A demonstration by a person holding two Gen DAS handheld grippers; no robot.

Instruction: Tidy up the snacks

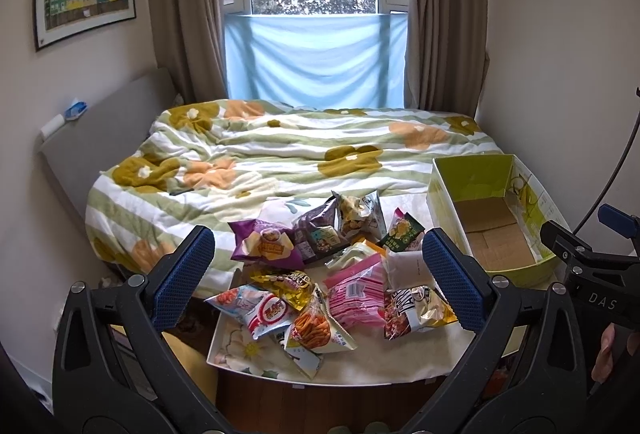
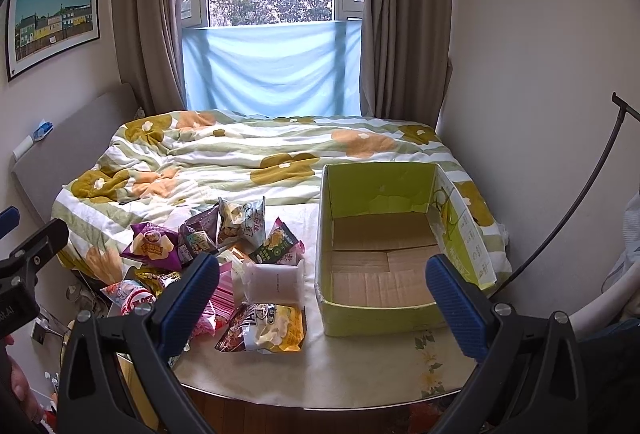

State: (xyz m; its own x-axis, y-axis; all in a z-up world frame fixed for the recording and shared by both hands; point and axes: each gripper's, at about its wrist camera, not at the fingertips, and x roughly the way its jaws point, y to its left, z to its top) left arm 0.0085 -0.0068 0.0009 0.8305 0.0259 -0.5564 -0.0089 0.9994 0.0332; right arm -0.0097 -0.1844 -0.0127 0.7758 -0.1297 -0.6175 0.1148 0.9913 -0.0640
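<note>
A pile of several snack bags (image 1: 320, 270) lies on a white table (image 1: 400, 358) at the foot of the bed; it also shows in the right wrist view (image 2: 224, 266). It includes a purple bag (image 1: 266, 246), a pink packet (image 1: 354, 292) and a white packet (image 2: 274, 282). An empty green cardboard box (image 2: 384, 250) stands right of the pile, also seen in the left wrist view (image 1: 492, 218). My left gripper (image 1: 320, 274) is open and empty, held above the pile. My right gripper (image 2: 324, 298) is open and empty, in front of the box.
The bed with a flowered quilt (image 1: 280, 153) lies behind the table, below a window with brown curtains (image 1: 184, 5). A wall stands close on the right (image 2: 540, 93). A black cable (image 2: 580, 201) curves down at the right. Wooden floor (image 1: 320, 410) shows below the table edge.
</note>
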